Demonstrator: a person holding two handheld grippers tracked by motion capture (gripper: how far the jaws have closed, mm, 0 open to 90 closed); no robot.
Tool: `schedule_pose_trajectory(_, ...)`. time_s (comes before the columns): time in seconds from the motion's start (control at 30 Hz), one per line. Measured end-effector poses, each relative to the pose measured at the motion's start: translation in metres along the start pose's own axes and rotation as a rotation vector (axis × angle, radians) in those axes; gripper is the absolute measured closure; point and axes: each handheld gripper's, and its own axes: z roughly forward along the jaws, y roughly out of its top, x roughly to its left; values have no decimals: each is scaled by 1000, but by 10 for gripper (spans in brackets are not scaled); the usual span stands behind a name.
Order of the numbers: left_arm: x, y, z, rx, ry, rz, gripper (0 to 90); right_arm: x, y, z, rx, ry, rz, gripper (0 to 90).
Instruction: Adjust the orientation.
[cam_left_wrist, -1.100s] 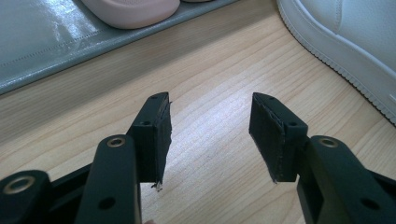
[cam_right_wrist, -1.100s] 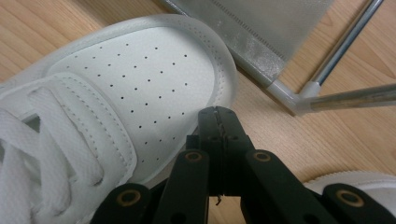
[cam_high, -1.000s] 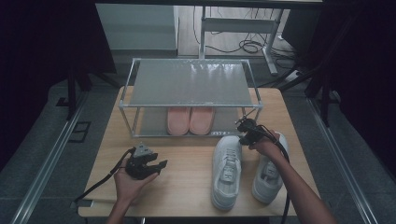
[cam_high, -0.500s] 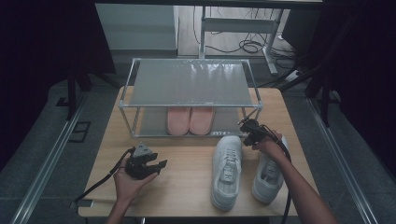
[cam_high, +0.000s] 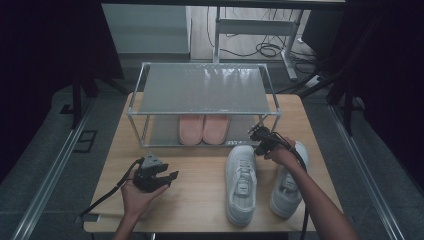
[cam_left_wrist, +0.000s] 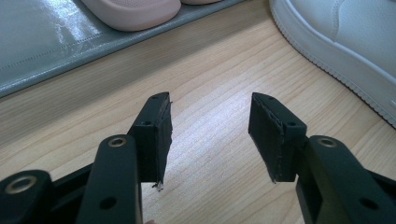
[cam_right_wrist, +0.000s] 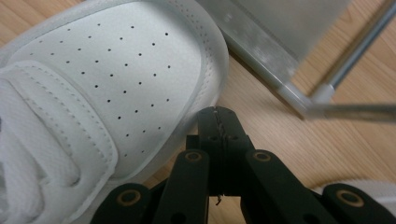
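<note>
Wooden counter (cam_high: 200, 210) is carrying a two-tier rack (cam_high: 205, 90) w/ frosted shelves, at the far side. Pink slippers (cam_high: 204, 128) are sitting side by side on the rack's lower shelf, toes pointing away.

Two white sneakers are lying in front of the rack, right of centre, toes toward it: left sneaker (cam_high: 241, 181) and right sneaker (cam_high: 288, 187), just beside each other.

Left tongs (cam_high: 172, 175) are resting in the person's left hand (cam_high: 140, 192) at the counter's near-left, jaws spread wide, gripping nothing. In the left gripper view the left tongs (cam_left_wrist: 210, 135) are pointing over bare wood, w/ a slipper (cam_left_wrist: 133, 11) on the shelf ahead and a sneaker edge (cam_left_wrist: 345, 42) at upper right.

Right tongs (cam_high: 252, 131) are sitting between the sneaker toes and the rack's front right corner, held by the right hand (cam_high: 282, 155). In the right gripper view the right tongs (cam_right_wrist: 219, 122) are pressed fully together, nothing between them, tip just beside the perforated toe of a sneaker (cam_right_wrist: 116, 79), near the rack's frame (cam_right_wrist: 299, 100).
</note>
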Motion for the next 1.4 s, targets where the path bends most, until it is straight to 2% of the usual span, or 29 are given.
schedule_pose_trajectory(0.13, 0, 0, 0, 1, 0, 1, 495, 8, 6, 1, -8, 7, -25, 900)
schedule_pose_trajectory(0.23, 0, 0, 0, 1, 1, 2, 495, 12, 10, 1, -24, 30, -37, 900)
schedule_pose_trajectory(0.57, 0, 0, 1, 6, 2, 2, 496, 27, 19, 2, -65, 75, -63, 900)
schedule_pose_trajectory(1.17, -1, 0, 1, 7, -1, -1, 498, 28, 19, -1, -81, 92, -61, 900)
schedule_pose_trajectory(1.3, 0, 0, 0, 0, 0, 0, 499, 25, 19, 6, -42, 73, -49, 900)
schedule_pose_trajectory(1.4, 0, 0, 0, -1, 1, 2, 499, 24, 19, 7, -41, 73, -50, 900)
